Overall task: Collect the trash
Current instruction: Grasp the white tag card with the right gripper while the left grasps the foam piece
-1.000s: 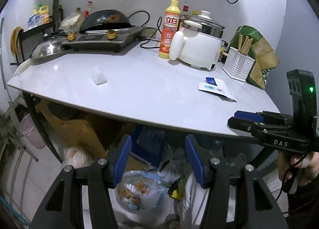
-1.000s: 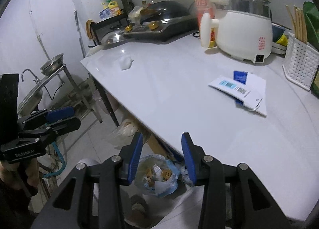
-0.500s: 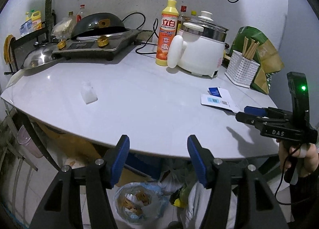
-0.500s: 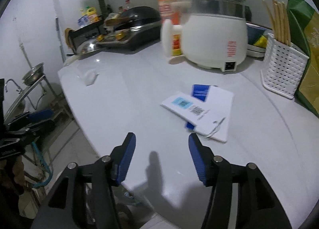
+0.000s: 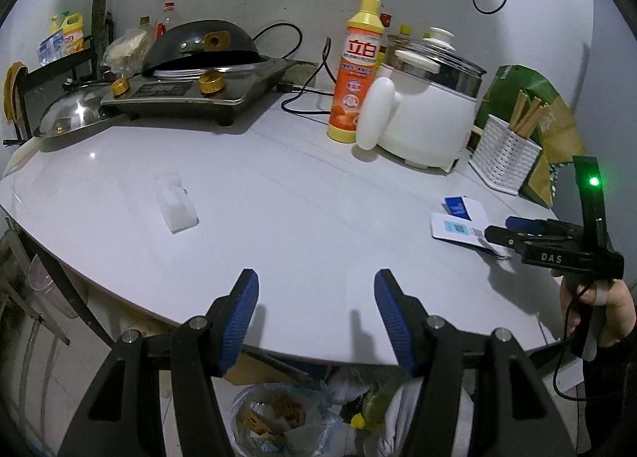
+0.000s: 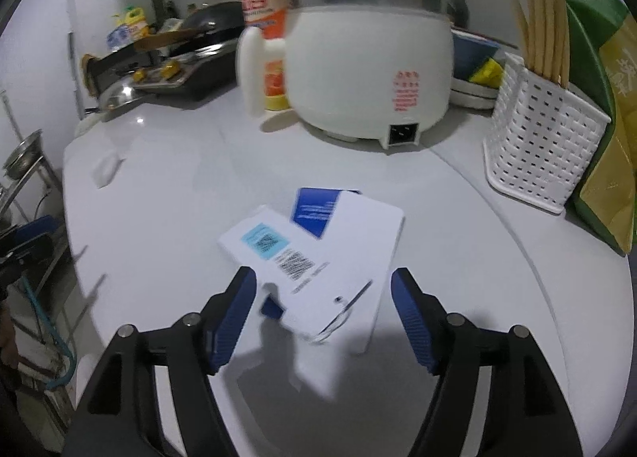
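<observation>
White and blue paper packaging (image 6: 318, 253) with a barcode lies flat on the white table (image 6: 167, 210); it also shows in the left wrist view (image 5: 458, 220). My right gripper (image 6: 322, 301) is open, its jaws on either side of the packaging's near end, just above it; it also shows in the left wrist view (image 5: 501, 232). A small white crumpled piece (image 5: 175, 204) lies on the table's left part and shows in the right wrist view (image 6: 105, 172). My left gripper (image 5: 316, 311) is open and empty over the table's front edge. A trash bag (image 5: 274, 421) sits under the table.
A white rice cooker (image 5: 426, 110), an orange detergent bottle (image 5: 354, 74), a white chopstick basket (image 5: 503, 156) and a green bag (image 5: 533, 114) stand at the back right. A stove with a wok (image 5: 195, 70) is at the back left.
Both grippers have risen and moved forward over the table. My right gripper has closed in on the packaging, which now lies between its open jaws.
</observation>
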A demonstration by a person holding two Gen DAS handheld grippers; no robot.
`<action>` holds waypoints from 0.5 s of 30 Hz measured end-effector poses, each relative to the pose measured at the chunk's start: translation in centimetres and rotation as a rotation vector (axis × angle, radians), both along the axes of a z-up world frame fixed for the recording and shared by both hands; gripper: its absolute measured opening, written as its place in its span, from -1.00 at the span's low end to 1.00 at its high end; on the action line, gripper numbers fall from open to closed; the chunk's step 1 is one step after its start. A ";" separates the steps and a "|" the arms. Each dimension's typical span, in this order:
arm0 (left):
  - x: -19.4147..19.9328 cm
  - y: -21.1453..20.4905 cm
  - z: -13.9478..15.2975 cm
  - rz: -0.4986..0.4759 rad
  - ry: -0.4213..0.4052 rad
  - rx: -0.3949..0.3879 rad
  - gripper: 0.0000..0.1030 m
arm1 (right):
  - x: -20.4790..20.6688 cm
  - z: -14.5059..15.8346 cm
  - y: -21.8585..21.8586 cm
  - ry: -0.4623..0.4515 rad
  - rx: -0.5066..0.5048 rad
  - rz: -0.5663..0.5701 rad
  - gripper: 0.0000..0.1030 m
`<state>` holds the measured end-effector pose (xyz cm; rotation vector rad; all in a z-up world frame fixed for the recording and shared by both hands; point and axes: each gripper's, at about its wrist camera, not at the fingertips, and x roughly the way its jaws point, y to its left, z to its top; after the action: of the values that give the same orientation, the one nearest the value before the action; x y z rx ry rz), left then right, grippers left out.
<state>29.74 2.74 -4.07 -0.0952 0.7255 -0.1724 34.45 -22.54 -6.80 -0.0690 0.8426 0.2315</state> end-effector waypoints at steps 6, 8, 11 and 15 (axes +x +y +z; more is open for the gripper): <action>1.1 1.6 -0.2 0.020 -0.004 -0.009 0.18 | 1.3 -0.8 0.5 0.025 -0.018 -0.013 0.35; 1.3 2.1 -0.3 0.030 -0.008 -0.013 0.19 | 1.5 -1.2 1.0 0.037 -0.028 -0.006 0.35; 1.5 3.0 -0.4 0.042 -0.012 -0.022 0.20 | 1.5 -1.5 1.9 0.042 -0.049 0.002 0.37; 1.5 3.8 -0.5 0.052 -0.017 -0.035 0.20 | 1.6 -1.7 3.2 0.048 -0.081 0.024 0.46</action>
<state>31.24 6.58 -4.59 -0.1455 0.7021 -0.1361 36.01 -19.33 -8.55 -0.1505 0.8996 0.2224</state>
